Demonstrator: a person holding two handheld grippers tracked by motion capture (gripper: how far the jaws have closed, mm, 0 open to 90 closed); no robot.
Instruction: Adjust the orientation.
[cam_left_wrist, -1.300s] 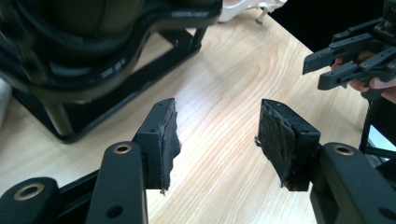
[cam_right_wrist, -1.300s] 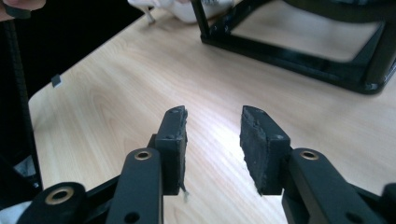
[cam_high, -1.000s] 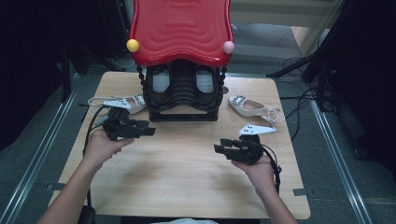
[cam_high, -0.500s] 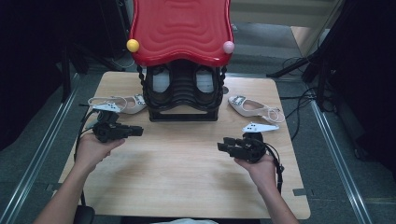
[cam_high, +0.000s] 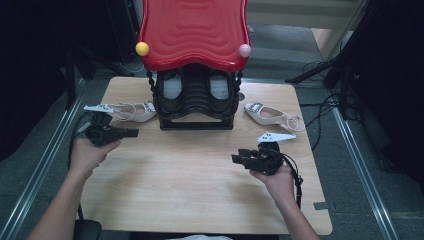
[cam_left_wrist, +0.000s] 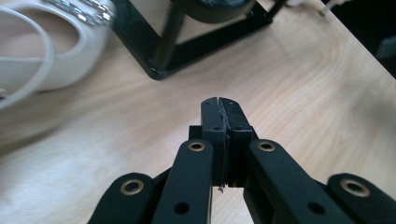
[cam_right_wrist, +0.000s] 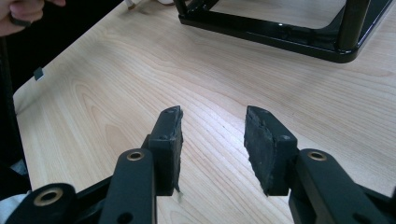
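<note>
Left gripper (cam_high: 131, 133): jaws pressed together, nothing between them; they have just been closing. It points level toward the right of the high view, held in the left hand (cam_high: 89, 152), forearm entering from bottom left. Right gripper (cam_high: 238, 159): jaws apart, empty, pointing left, held in the right hand (cam_high: 275, 181), forearm entering from below.

The table (cam_high: 200, 200) is light wood with wavy grain, smooth and a bit shiny. The rack (cam_high: 196, 122) is shiny black metal or plastic, and its red top (cam_high: 195, 30) is glossy plastic with ripples. The shoe (cam_left_wrist: 42, 51) looks smooth, pale and shiny. The gripper pads (cam_right_wrist: 261, 149) are rough, matt black.
</note>
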